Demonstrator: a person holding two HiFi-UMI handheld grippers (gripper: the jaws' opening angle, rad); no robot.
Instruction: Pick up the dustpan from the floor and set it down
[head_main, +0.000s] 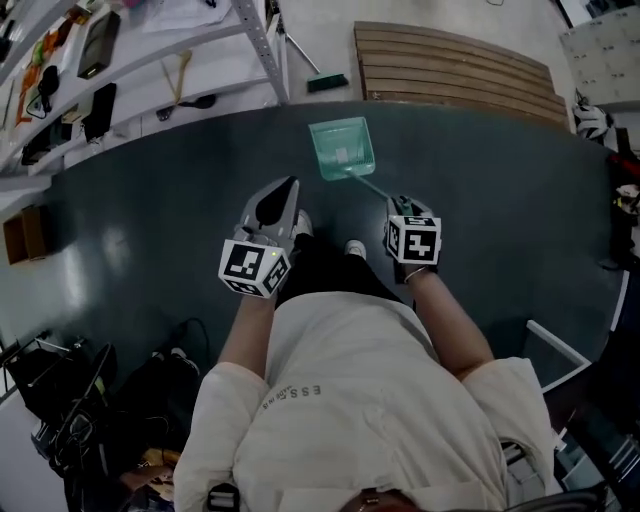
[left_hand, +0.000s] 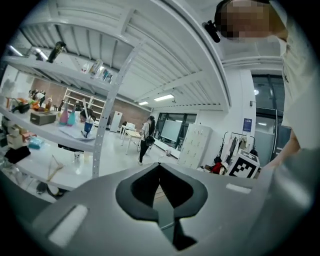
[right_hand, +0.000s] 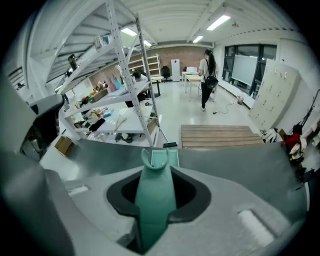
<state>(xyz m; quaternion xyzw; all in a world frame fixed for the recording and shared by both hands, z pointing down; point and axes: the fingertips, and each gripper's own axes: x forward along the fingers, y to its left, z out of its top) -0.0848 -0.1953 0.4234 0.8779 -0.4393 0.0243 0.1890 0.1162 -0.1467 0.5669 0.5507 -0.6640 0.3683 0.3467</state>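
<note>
A teal dustpan (head_main: 342, 148) hangs tilted above the dark floor, its long handle (head_main: 370, 185) running back into my right gripper (head_main: 399, 207). In the right gripper view the handle (right_hand: 155, 200) fills the gap between the jaws, which are shut on it, and the pan (right_hand: 165, 157) shows just past the tips. My left gripper (head_main: 283, 190) is held beside it at about the same height. Seen from the left gripper view, the left gripper (left_hand: 160, 167) has its jaw tips meeting with nothing between them.
A white shelving rack (head_main: 150, 60) with several small items stands at the upper left. A slatted wooden platform (head_main: 450, 65) lies beyond the dark floor mat (head_main: 150, 230). A brush (head_main: 327, 82) lies near the rack's foot, a cardboard box (head_main: 25, 232) at far left, bags and cables (head_main: 80, 400) at lower left.
</note>
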